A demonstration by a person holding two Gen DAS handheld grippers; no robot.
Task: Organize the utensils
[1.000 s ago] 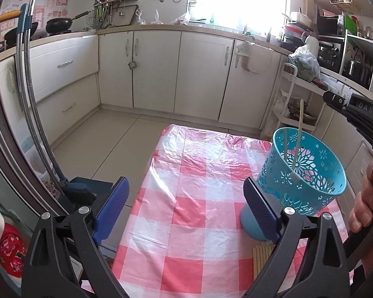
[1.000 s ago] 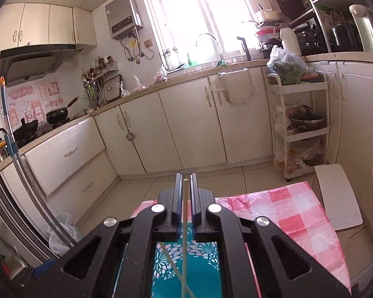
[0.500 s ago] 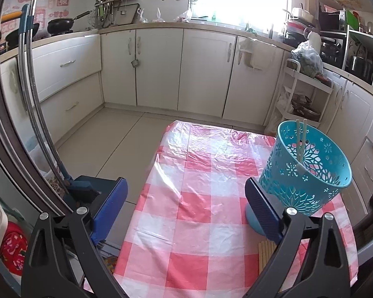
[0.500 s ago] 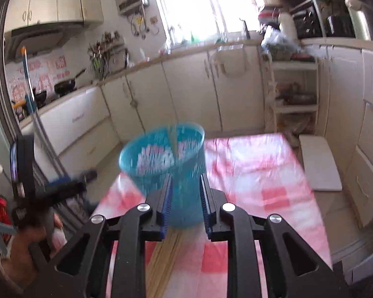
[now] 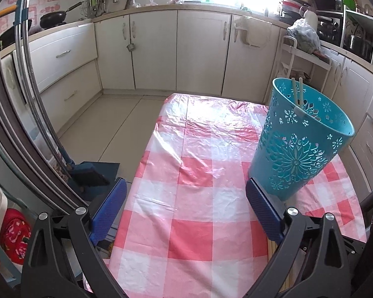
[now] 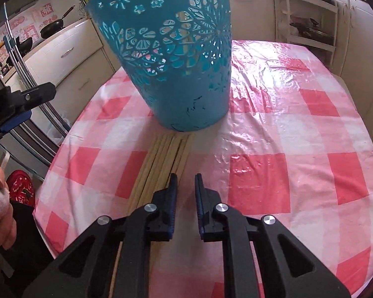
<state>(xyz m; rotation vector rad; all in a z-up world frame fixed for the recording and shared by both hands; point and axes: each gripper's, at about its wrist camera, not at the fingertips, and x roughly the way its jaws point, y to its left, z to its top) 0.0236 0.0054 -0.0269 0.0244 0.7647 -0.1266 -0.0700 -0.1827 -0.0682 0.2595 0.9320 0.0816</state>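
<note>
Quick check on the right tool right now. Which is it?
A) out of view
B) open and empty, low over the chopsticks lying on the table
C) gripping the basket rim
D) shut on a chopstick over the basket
B: in the right wrist view the right tool shows a clear gap between its fingers with nothing in it, just above the loose chopsticks lying on the checked tablecloth in front of the teal basket.

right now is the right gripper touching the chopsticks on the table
Cannot tell. In the right wrist view the right gripper sits just over the chopsticks, jaws slightly parted and empty, but no gap or contact shows plainly.
</note>
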